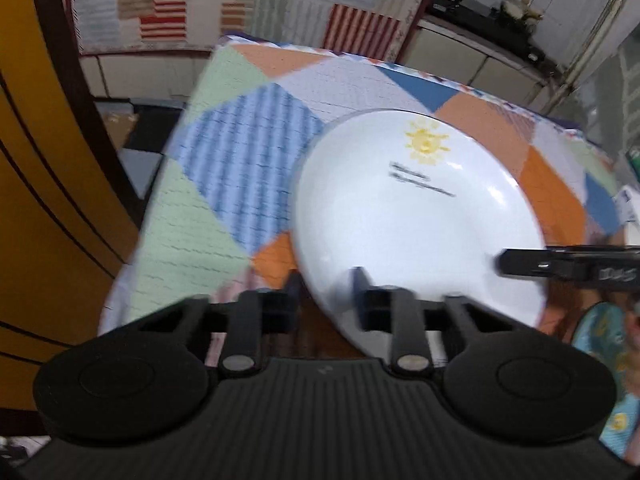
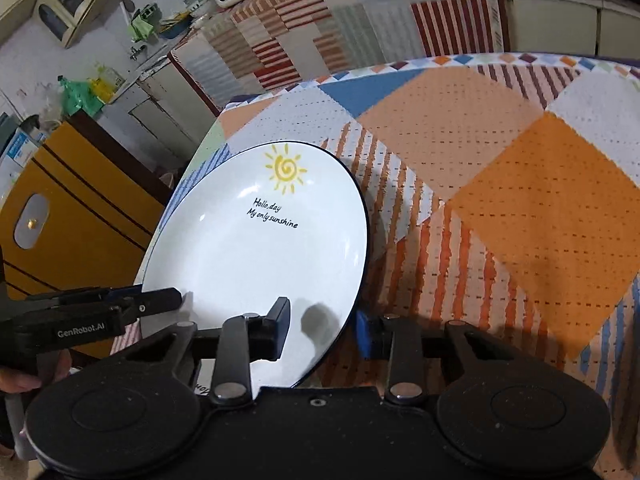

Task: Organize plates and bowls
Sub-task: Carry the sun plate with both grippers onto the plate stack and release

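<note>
Both grippers hold 1 round white ceramic plate with a dark blue rim (image 2: 256,248), printed with a yellow sun and the words "Hollo, day My only sunshine". Seen from its own camera, the right gripper (image 2: 322,330) has its 2 black fingers closed on the plate's near edge: 1 finger (image 2: 278,330) lies on the plate's white face, the other, with a blue pad, sits just past the rim on the outside. At the plate's left edge the left gripper (image 2: 160,304), a black tool marked "GenRobot.AI", reaches in with its tip resting on the rim.

In the left wrist view, which is blurred, the left gripper (image 1: 326,300) likewise straddles the plate (image 1: 416,216): 1 finger stands on the white face and the other sits just outside the rim, so it is clamped on the plate's near edge. Beyond the plate's right side, the right gripper (image 1: 520,262) shows as a dark bar lying across the rim.

Under the plate is a table covered with a patchwork cloth of orange, blue, green and white patches (image 2: 520,184); whether the plate touches the cloth I cannot tell. Left of the plate stands a mustard-yellow cabinet with dark lines (image 2: 76,216). Behind the plate, past the table's far edge, a second patchwork cloth with red stripes (image 2: 304,28) covers another surface.
</note>
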Demonstrator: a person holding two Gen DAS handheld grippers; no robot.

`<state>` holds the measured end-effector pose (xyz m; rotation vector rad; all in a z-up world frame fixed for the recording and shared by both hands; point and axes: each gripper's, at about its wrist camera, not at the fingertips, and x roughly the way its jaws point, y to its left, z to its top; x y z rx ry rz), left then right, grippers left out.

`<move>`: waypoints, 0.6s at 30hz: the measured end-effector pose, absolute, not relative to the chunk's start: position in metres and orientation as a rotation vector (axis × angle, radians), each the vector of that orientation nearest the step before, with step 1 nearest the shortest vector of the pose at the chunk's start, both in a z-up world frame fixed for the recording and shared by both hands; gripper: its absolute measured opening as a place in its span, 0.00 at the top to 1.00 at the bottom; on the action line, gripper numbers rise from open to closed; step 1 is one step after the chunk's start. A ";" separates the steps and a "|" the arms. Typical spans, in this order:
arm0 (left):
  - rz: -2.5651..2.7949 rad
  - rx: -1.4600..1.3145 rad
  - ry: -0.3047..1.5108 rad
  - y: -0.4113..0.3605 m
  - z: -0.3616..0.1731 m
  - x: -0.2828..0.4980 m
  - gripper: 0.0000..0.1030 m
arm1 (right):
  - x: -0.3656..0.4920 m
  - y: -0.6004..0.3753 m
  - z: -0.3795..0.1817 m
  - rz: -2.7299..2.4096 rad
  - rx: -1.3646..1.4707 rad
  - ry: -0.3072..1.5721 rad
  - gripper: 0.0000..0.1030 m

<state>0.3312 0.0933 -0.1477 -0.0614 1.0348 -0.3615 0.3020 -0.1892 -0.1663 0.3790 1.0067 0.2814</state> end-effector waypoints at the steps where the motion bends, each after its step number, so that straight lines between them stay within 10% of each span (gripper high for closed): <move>1: -0.344 -0.037 1.031 0.088 -0.147 0.329 0.78 | 0.301 -0.187 -0.166 0.272 0.348 0.997 0.76; 18: -0.423 0.078 0.909 0.052 -0.060 0.227 0.77 | 0.213 -0.225 -0.100 0.361 0.289 0.881 0.78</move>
